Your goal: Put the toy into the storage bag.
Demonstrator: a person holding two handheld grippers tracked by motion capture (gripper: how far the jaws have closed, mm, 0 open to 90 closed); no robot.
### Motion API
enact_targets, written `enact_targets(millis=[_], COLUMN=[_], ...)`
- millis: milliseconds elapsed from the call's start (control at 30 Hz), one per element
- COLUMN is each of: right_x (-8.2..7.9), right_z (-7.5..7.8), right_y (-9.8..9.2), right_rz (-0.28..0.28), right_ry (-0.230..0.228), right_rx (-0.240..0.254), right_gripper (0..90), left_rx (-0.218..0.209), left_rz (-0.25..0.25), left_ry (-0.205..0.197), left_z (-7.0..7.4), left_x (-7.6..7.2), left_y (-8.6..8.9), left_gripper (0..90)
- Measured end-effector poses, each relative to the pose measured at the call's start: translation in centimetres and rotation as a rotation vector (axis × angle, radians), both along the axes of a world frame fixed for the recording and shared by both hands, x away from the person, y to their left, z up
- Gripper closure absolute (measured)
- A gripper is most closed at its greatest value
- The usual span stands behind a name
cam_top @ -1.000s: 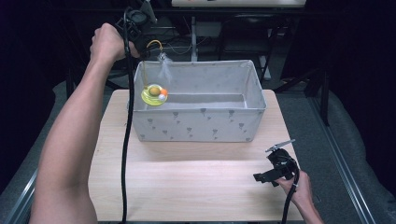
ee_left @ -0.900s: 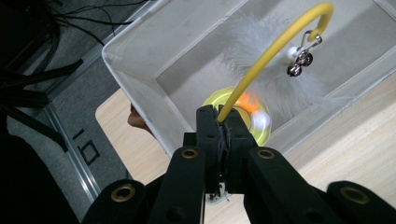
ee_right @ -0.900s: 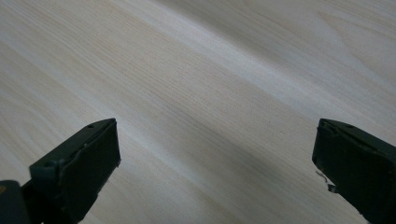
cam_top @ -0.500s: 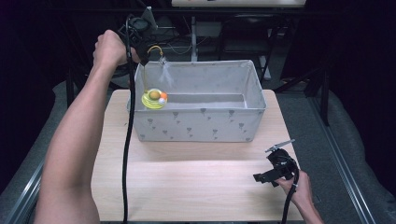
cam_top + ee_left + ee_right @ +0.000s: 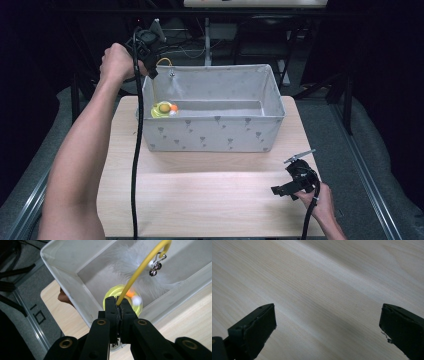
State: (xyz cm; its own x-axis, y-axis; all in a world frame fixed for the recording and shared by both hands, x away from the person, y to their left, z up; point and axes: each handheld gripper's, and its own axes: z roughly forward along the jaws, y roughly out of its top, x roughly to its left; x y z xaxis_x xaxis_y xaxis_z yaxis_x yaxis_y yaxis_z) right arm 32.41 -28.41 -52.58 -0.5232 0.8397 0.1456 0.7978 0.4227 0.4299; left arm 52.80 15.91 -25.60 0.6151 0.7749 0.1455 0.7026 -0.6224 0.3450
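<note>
Table (image 5: 210, 200): pale wood, matt, fine straight grain. Bin (image 5: 215, 135) on the table: grey cloth, soft matt, small printed marks. Toy inside the bin: glossy yellow plastic base (image 5: 112, 293), smooth yellow wand (image 5: 142, 267), fluffy white feather (image 5: 130, 257), shiny metal bell (image 5: 155, 265). Left gripper (image 5: 117, 306), right gripper (image 5: 327, 322): black matt plastic, brass-look rivets.

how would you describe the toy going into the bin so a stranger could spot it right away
Find the grey fabric bin on the wooden table and look at its left end. There the left gripper pinches a curved yellow wire rising from a round yellow toy. A white feather and small bells mark it out.
</note>
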Motion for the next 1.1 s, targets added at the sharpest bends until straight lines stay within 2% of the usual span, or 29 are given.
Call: enact_targets(millis=[133, 200, 400, 433, 500, 533, 633, 733, 1100], right_x=[0.0, 0.0, 0.0, 0.0, 0.0, 0.0, 0.1, 0.0, 0.0], right_z=[0.0, 0.0, 0.0, 0.0, 0.0, -0.1, 0.0, 0.0, 0.0], right_y=[0.0, 0.0, 0.0, 0.0, 0.0, 0.0, 0.0, 0.0, 0.0], right_rz=[0.0, 0.004, 0.006, 0.006, 0.002, -0.004, 0.008, 0.004, 0.005], right_ry=[-0.004, -0.001, 0.002, 0.0, -0.003, -0.005, 0.001, -0.001, 0.003], right_rx=[0.0, -0.001, -0.003, -0.003, -0.009, 0.006, -0.016, -0.015, -0.017], right_gripper=[0.8, 0.8, 0.8, 0.8, 0.8, 0.8, 0.8, 0.8, 0.8], left_rx=[-0.007, 0.008, 0.015, 0.003, 0.019, 0.016, 0.02, 0.001, 0.017], left_rz=[0.006, 0.007, 0.009, 0.014, 0.014, 0.014, 0.013, 0.021, 0.017], left_ry=[0.001, 0.005, 0.022, 0.028, 0.029, 0.032, 0.041, 0.044, 0.072], left_z=[-0.2, -0.4, -1.4, -1.5, -1.8, -2.1, -2.7, -3.1, -4.9], left_x=[0.0, -0.1, -0.1, 0.0, -0.1, -0.1, -0.1, -0.1, -0.4], left_y=[0.4, 0.5, 0.7, 0.8, 0.9, 0.9, 1.2, 1.5, 2.1], left_gripper=[88.0, 88.0, 88.0, 88.0, 88.0, 88.0, 88.0, 88.0, 88.0])
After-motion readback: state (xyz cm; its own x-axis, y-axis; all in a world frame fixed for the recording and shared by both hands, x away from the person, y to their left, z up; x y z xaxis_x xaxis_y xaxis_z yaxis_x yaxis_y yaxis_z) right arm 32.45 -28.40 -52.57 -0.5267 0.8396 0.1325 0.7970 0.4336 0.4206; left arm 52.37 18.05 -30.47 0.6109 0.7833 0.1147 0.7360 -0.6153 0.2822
